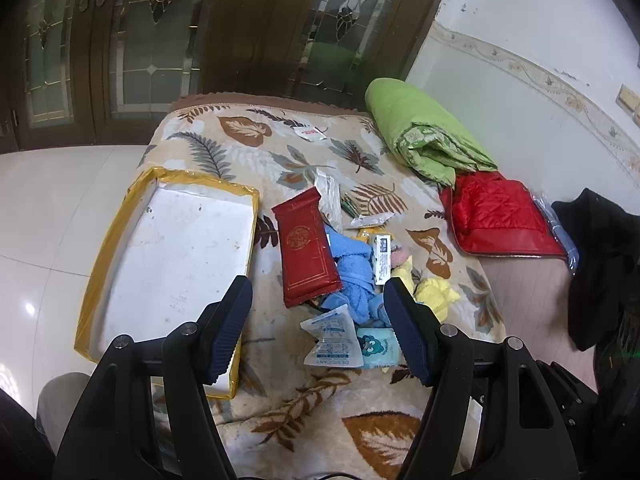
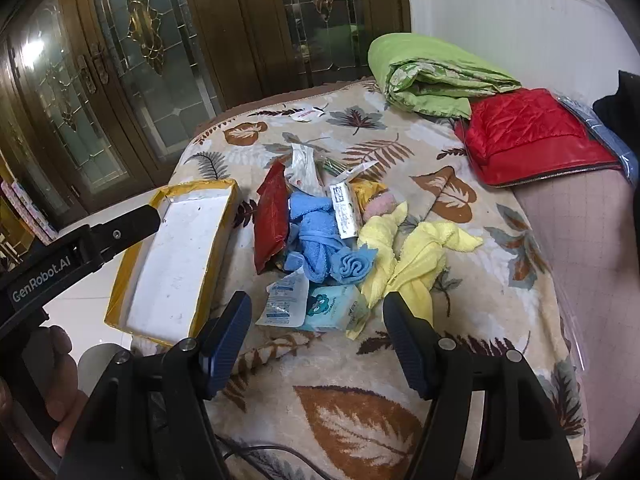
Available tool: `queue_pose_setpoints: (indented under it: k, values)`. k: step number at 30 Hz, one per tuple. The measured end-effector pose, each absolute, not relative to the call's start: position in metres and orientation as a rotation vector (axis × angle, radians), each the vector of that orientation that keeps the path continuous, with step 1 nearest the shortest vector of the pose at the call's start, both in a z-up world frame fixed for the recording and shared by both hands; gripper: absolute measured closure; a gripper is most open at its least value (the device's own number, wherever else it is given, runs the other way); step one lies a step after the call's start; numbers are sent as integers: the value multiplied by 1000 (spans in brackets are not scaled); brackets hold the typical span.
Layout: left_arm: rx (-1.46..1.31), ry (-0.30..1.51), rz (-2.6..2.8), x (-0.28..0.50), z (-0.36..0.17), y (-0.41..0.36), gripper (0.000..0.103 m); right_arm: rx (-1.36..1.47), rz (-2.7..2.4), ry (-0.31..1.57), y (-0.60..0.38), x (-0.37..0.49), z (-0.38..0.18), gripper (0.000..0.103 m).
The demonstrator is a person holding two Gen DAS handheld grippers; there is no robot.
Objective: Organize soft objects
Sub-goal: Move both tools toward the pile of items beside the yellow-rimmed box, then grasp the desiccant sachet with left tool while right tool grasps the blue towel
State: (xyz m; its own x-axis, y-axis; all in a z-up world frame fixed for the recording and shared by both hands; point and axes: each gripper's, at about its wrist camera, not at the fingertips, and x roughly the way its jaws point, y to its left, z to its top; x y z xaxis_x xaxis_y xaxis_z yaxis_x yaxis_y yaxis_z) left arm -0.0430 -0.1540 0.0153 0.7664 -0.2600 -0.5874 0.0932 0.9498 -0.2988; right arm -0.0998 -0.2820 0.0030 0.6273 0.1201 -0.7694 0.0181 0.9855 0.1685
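Both tools hover with their jaws spread wide and nothing between them: the left gripper (image 1: 318, 330) hangs over the near edge of the pile, above a white desiccant sachet (image 1: 330, 336), and the right gripper (image 2: 316, 338) faces the same heap with a small teal tissue pack (image 2: 334, 306) just ahead of it. The likely step is a first pick from the jumble, and the soft pieces are the ones to take: the blue towel (image 2: 320, 240), knotted and rolled in the middle of the pile, and the yellow cloth (image 2: 412, 258) sprawled to its right, touching it. The blue towel lies partly under a red packet (image 1: 306, 254) and a small white carton (image 2: 344, 210), so a pinch on its free rolled end should lift it without dragging those along; the yellow cloth looks easier, being mostly uncovered. The gold-rimmed shallow box (image 1: 120, 232), empty, sits just left of the pile and seems the natural place to put them. All of this rests on a bed spread with a leaf-patterned blanket (image 2: 400, 420), with a folded green quilt (image 1: 420, 128) and a red quilted cushion (image 1: 496, 212) at the far side; beyond are dark wooden doors with leaded glass (image 1: 152, 40), a pale tiled floor and a white wall.
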Motion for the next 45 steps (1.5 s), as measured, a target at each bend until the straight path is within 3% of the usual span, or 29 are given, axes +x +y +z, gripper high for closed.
queue_pose_setpoints:
  k: [23, 36, 45]
  values:
    - [-262, 752, -208, -30, -16, -157, 34, 166, 38, 945, -298, -93, -11, 34]
    - [-269, 1013, -359, -7, -72, -183, 34, 293, 94, 988, -329, -70, -57, 35]
    - [-197, 1216, -343, 31, -128, -211, 34, 221, 168, 983, -325, -11, -61, 36]
